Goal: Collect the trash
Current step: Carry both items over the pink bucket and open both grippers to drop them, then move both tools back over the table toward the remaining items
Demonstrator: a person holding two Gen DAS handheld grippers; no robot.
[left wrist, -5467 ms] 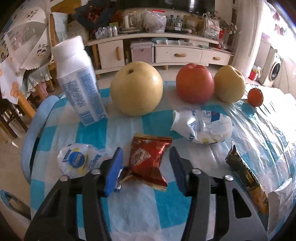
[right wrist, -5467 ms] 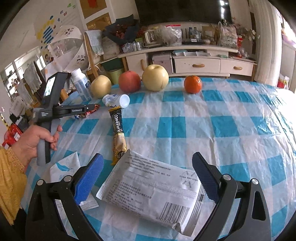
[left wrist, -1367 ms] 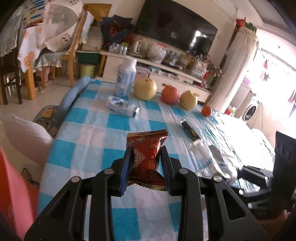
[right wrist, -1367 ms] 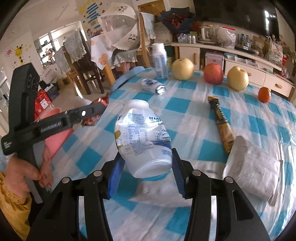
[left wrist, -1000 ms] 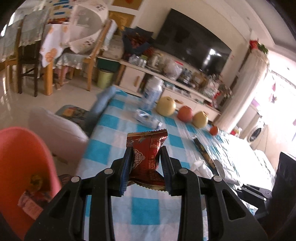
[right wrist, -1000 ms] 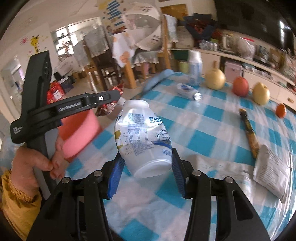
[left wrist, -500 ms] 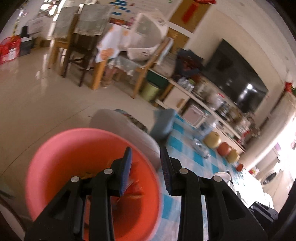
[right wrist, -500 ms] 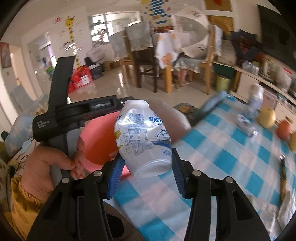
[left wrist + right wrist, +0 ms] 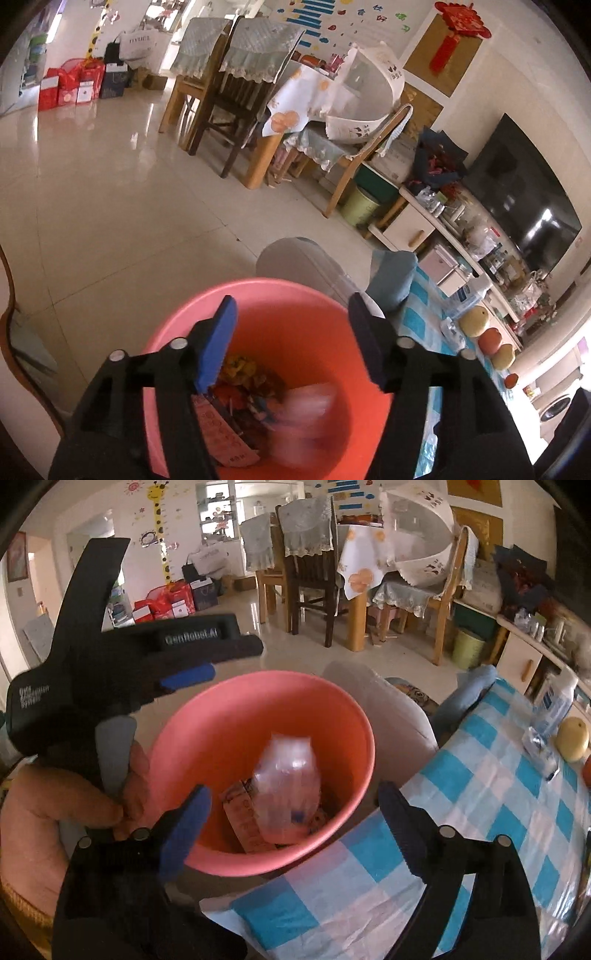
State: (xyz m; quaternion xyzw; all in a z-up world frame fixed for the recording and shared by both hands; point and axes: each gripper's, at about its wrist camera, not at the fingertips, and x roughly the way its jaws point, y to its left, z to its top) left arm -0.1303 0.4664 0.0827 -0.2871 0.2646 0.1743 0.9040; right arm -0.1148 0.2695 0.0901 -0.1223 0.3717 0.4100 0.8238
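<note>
Both grippers, left gripper (image 9: 291, 339) and right gripper (image 9: 295, 819), are hanging spread and empty over the bucket (image 9: 354, 716), lower centre; bottle (image 9: 288, 794) is blurring inside, risking bouncing out.

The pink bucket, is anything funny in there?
Yes. A white bottle is a blurry smear inside the pink bucket, as if falling in. Both tongs, left and right, are open and empty above it.
</note>
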